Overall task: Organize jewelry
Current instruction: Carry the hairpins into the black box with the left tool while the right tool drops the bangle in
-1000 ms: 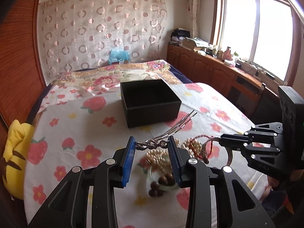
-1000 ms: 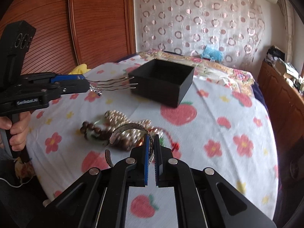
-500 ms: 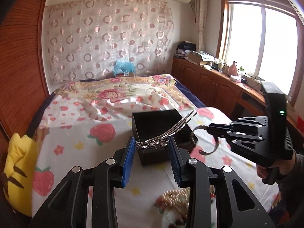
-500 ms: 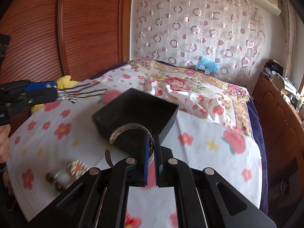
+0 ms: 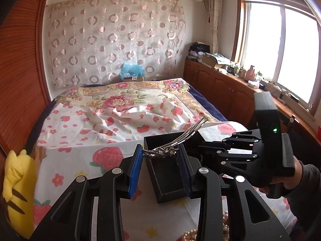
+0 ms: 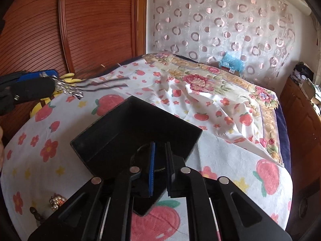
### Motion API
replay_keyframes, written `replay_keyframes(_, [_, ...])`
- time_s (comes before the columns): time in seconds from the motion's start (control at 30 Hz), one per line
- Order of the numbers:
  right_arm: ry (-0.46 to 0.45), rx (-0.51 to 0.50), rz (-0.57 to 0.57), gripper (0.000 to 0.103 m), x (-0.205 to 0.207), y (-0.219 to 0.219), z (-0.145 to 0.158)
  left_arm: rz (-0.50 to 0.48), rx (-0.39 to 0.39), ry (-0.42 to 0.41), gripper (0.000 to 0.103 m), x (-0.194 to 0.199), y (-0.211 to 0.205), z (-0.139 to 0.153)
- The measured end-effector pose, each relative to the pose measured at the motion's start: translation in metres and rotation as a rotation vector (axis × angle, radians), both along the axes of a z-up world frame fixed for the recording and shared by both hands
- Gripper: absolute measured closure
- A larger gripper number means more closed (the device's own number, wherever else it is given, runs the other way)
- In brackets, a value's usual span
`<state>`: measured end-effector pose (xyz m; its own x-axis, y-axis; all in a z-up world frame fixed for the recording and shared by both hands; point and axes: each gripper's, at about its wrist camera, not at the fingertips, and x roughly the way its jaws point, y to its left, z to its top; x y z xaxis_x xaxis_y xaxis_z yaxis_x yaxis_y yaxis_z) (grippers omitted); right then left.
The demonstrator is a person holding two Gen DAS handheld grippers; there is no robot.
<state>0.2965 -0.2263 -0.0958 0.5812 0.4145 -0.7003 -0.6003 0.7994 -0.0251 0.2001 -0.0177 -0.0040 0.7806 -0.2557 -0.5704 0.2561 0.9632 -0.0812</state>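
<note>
My left gripper (image 5: 160, 153) is shut on a silver hair comb (image 5: 176, 140), its prongs pointing up and away above the near edge of the black box (image 5: 160, 172). The comb also shows in the right wrist view (image 6: 84, 87), held left of the box (image 6: 120, 136). My right gripper (image 6: 159, 152) is inside the box, jaws slightly parted. A thin curved piece of the silver bangle (image 6: 140, 150) shows beside the left finger; I cannot tell if it is still gripped. In the left wrist view the right gripper (image 5: 202, 150) reaches into the box from the right.
The box sits on a white strawberry-print cloth (image 6: 50, 136) over a bed. Pearl and bead jewelry lies at the near edge (image 5: 224, 227) (image 6: 57, 200). A yellow plush toy (image 5: 16, 184) is at the left. Wooden cabinets (image 5: 220, 92) stand at the right.
Both grippers have moved forward to the box. The right gripper has gone down into it, its jaws parted a little, and the bangle is now mostly hidden. The left still holds the comb.
</note>
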Motion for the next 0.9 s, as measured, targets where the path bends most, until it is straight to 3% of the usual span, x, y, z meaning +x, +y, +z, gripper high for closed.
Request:
replay_keyframes(0.17, [-0.026, 0.029, -0.039, 0.091, 0.001, -0.024, 0.011, -0.02, 0.032, 0.007, 0.07, 0.012, -0.016, -0.007])
replay_keyframes(0.5, [-0.053, 0.068, -0.146, 0.087, -0.004, -0.081, 0.021, -0.078, 0.179, 0.009, 0.072, 0.039, -0.06, -0.027])
replay_keyframes(0.7, [-0.067, 0.081, -0.168, 0.087, -0.011, -0.095, 0.025, -0.078, 0.162, 0.031, 0.074, 0.043, -0.061, -0.028])
replay_keyframes(0.9, [-0.059, 0.096, -0.167, 0.087, -0.026, -0.098, 0.023, -0.051, 0.117, 0.005, 0.074, 0.023, -0.042, -0.014])
